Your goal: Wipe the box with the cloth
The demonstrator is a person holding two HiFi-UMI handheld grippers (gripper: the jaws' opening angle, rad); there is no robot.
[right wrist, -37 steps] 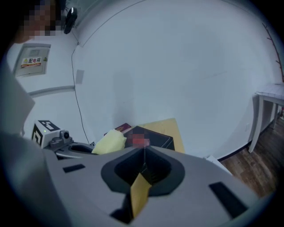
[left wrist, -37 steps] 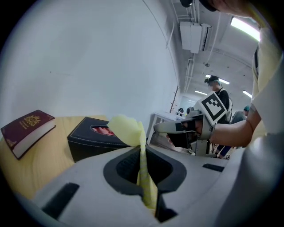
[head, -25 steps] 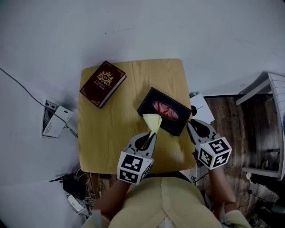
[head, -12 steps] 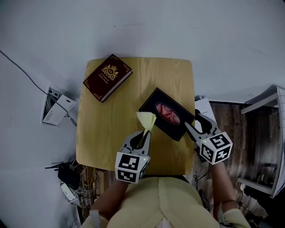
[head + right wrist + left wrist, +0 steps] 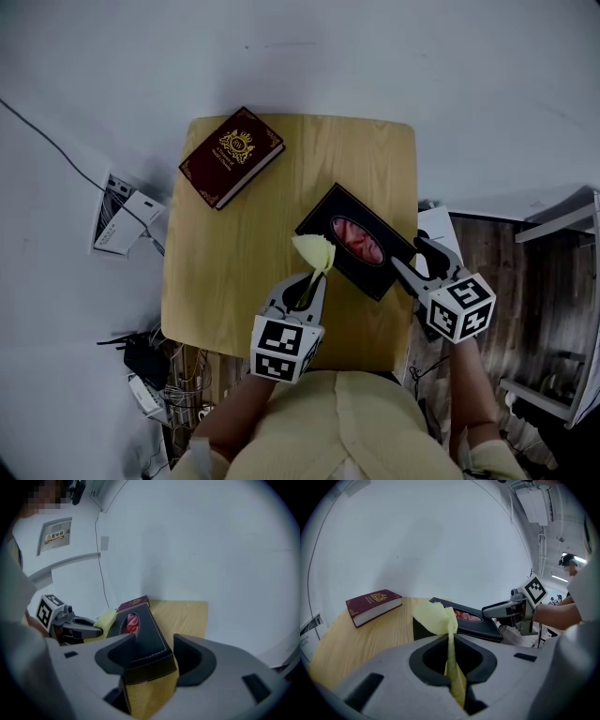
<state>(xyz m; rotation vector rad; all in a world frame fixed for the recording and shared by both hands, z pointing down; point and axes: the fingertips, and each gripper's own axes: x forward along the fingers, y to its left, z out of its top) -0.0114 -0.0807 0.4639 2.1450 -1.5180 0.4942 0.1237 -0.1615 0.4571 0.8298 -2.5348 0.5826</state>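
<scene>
The right gripper (image 5: 409,255), its jaws closed a second ago, has just been opening them and has edged in on the black box (image 5: 326,219), whose near end now stands between the parted jaws.

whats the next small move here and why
Probably close the right gripper on the box to steady it: its jaws have just been opening and stand either side of the box's near end without pressing. The left gripper pinches the cloth beside the box, ready to wipe.
</scene>
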